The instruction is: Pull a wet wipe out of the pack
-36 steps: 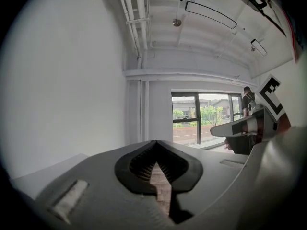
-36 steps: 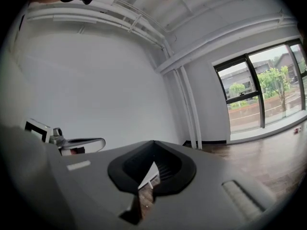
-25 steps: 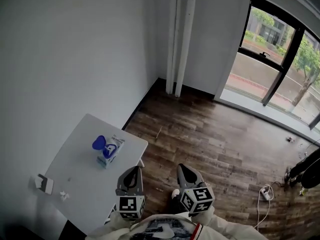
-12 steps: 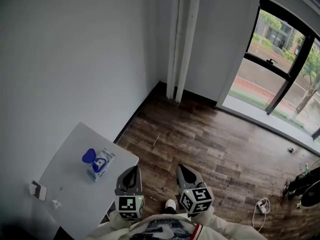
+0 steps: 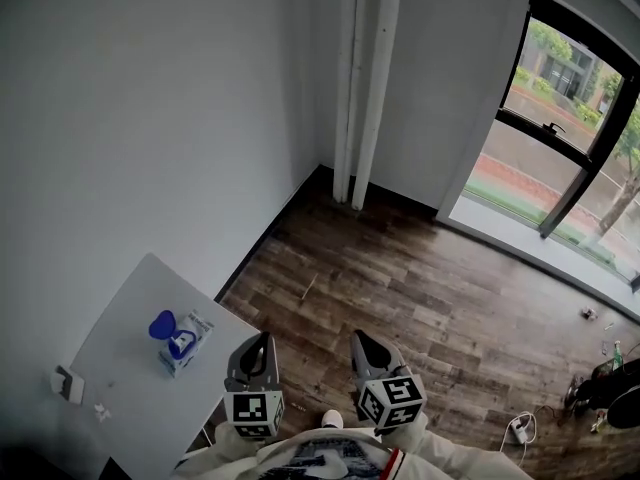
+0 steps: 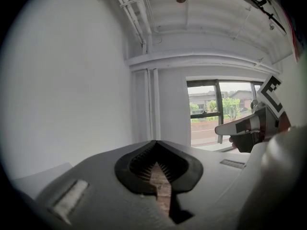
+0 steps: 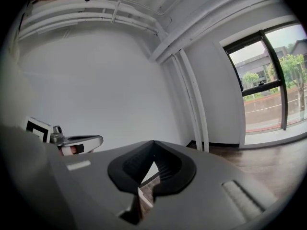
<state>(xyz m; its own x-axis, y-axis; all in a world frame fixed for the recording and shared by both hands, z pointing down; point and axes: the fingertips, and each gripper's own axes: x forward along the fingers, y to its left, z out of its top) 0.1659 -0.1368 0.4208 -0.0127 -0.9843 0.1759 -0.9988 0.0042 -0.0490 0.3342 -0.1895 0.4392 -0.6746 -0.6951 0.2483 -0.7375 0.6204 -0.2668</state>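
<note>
I look steeply down into the corner of a bare room. A white table (image 5: 130, 388) stands at lower left against a plain white wall (image 5: 150, 118). The pack (image 5: 183, 343) lies on it near the right edge, with its blue lid (image 5: 162, 324) flipped open. A small white object (image 5: 68, 383) sits at the table's left edge, with tiny white scraps (image 5: 100, 411) beside it. My left gripper (image 5: 262, 340) is by the table's right corner, apart from the pack. My right gripper (image 5: 361, 338) is beside it over the dark wood floor (image 5: 420, 298). Both are clenched with nothing between the jaws. Two white pipes (image 5: 360, 78) run up the corner. At right, a dark-framed window (image 5: 570, 158) shows trees and a building. A white cable (image 5: 518, 430) lies on the floor at lower right.
</note>
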